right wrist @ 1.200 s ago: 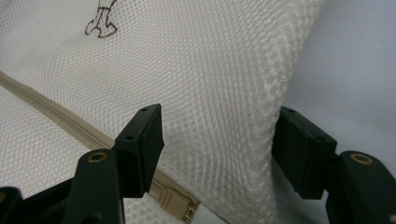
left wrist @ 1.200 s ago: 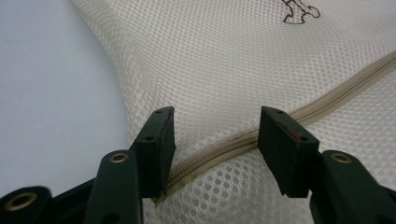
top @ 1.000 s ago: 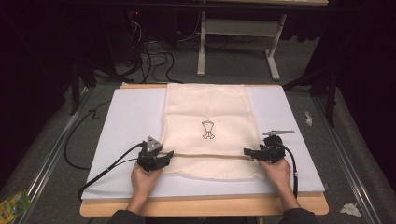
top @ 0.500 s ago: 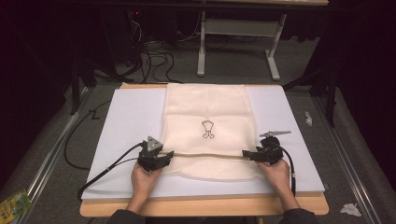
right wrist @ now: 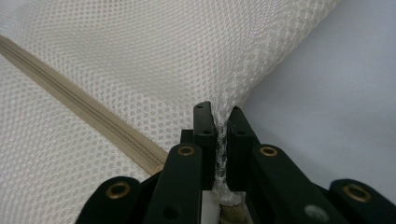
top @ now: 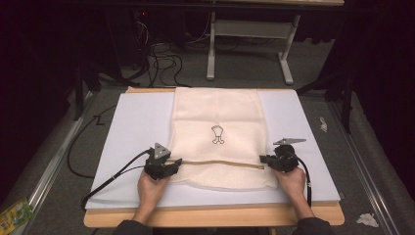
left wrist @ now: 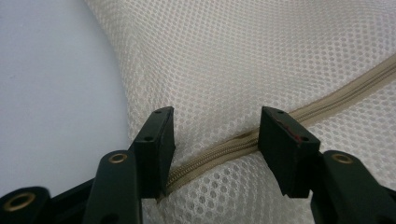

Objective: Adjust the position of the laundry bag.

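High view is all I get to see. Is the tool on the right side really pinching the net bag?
Observer: Yes. In the right gripper view, the right tool is shut on a bunched fold of the mesh bag.
Operator: And the other tool?
Observer: The left tool is open, with the zipper running across the gap between its jaws.
Operator: Is the zipper open?
Observer: Along the stretch in the left gripper view, its teeth look closed.
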A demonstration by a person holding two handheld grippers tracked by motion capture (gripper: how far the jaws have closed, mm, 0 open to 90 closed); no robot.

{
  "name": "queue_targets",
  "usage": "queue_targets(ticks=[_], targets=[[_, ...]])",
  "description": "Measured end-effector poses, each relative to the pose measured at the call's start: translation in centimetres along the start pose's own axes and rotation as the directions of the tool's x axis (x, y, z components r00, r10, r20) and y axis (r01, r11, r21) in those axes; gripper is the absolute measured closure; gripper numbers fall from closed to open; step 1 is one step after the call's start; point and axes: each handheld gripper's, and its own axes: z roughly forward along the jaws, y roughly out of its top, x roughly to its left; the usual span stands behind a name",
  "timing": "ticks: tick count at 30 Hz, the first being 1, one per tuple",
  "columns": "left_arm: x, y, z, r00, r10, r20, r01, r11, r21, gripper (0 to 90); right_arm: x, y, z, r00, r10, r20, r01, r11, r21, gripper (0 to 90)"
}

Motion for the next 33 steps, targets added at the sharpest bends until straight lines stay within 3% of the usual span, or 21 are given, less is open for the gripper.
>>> queue_targets(ticks=[4, 7, 11, 14, 21, 25, 33], targets=[[0.0, 0.0, 0.0, 1.0000, 0.001, 0.001, -0.001, 1.0000, -0.002, 46.3, -0.1, 0.3, -1.0, 0.9999, 0.002, -0.016, -0.003, 0.999, -0.049, 87.3], [0.0, 0.0, 0.0, 1.0000, -0.002, 0.004, 0.002, 1.0000, -0.001, 46.3, 0.1, 0.7, -1.5, 0.9997, -0.020, -0.015, 0.019, 0.998, -0.062, 87.4], [0.1, 0.0, 0.0, 1.0000, -0.004, 0.006, 0.004, 1.0000, 0.000, 46.3, 0.1, 1.0, -2.0, 0.9995, -0.015, -0.029, 0.013, 0.996, -0.088, 87.5], [0.1, 0.0, 0.0, 1.0000, -0.004, 0.006, 0.004, 1.0000, 0.000, 46.2, 0.3, 1.1, -2.6, 0.9979, -0.057, -0.028, 0.054, 0.993, -0.103, 87.5], [0.1, 0.0, 0.0, 0.9998, -0.008, 0.016, 0.008, 1.0000, -0.003, 46.3, 0.4, 1.4, -3.3, 0.9967, -0.063, -0.050, 0.056, 0.989, -0.138, 87.6], [0.2, 0.1, -0.1, 0.9997, -0.012, 0.019, 0.012, 0.9999, -0.001, 46.4, 0.8, 1.8, -3.6, 0.9942, -0.102, -0.034, 0.096, 0.987, -0.129, 87.6], [0.5, 0.9, -1.0, 0.9977, -0.045, 0.051, 0.047, 0.9982, -0.039, 48.7, 0.8, 1.9, -3.9, 0.9935, -0.103, -0.046, 0.096, 0.986, -0.134, 87.6]])
